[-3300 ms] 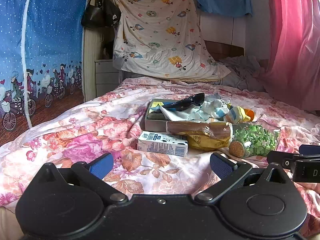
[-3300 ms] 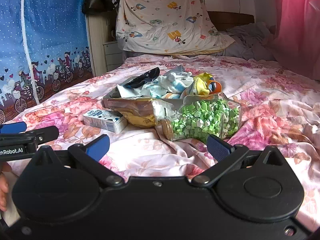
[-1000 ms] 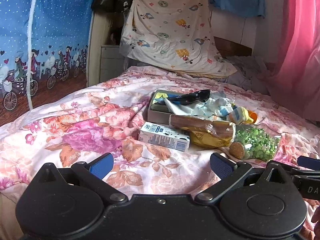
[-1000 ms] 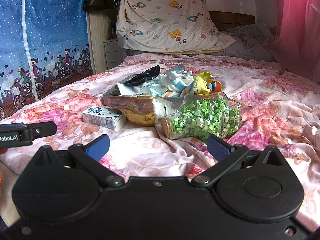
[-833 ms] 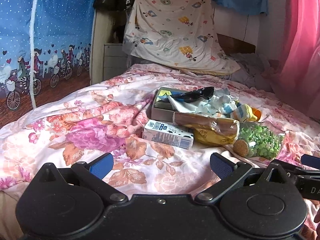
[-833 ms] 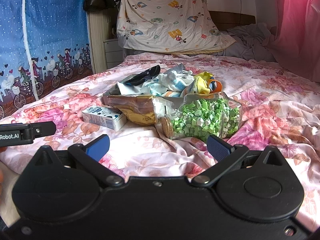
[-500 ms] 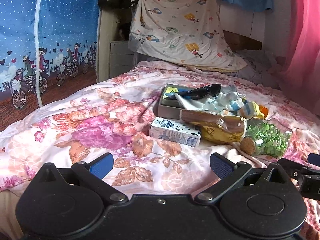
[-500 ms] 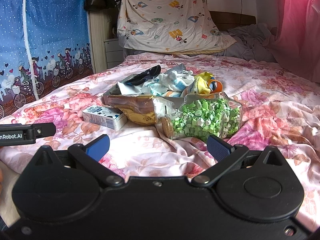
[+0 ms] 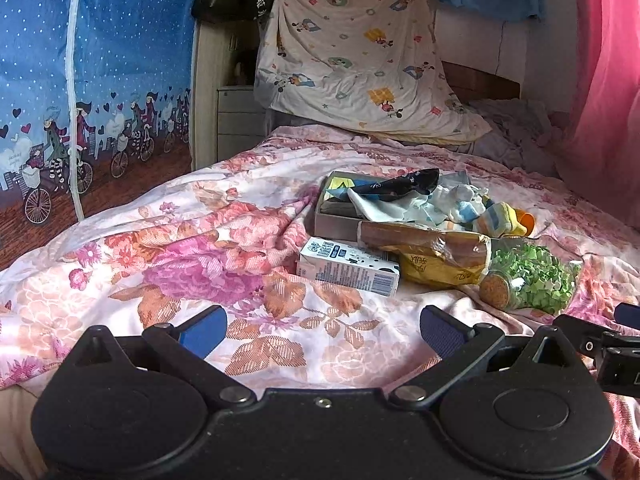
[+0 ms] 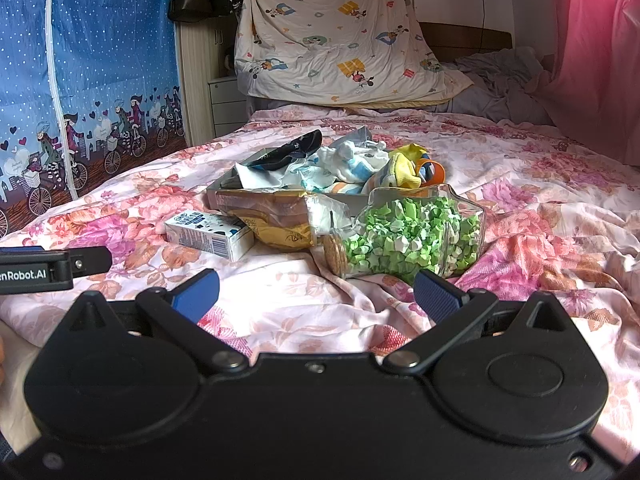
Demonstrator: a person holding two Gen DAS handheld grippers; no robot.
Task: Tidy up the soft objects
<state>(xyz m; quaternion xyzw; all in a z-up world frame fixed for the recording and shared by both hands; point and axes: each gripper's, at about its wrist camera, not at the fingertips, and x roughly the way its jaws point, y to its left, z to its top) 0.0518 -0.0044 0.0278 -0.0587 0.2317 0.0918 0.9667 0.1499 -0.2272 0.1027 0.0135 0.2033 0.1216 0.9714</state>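
Left gripper (image 9: pixel 322 330) and right gripper (image 10: pixel 316 290): blue fingers spread wide, holding nothing, above the floral bedspread (image 9: pixel 168 256) near its front edge. Beyond them, mid-bed, a shallow box (image 9: pixel 334 224) heaped with soft socks and cloths (image 10: pixel 340 170). Touching its front: a milk carton (image 9: pixel 348 268), a yellow snack bag (image 10: pixel 276 220), a corked jar of green paper stars (image 10: pixel 408 236).

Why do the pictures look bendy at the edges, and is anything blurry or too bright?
Left wrist view: the fisheye lens curves the blue curtain and darkens the corners; the milk carton is sharp. Right wrist view: daylight through the pink curtain looks very bright, the jar of green paper stars is crisp, and the black tool body is dim.
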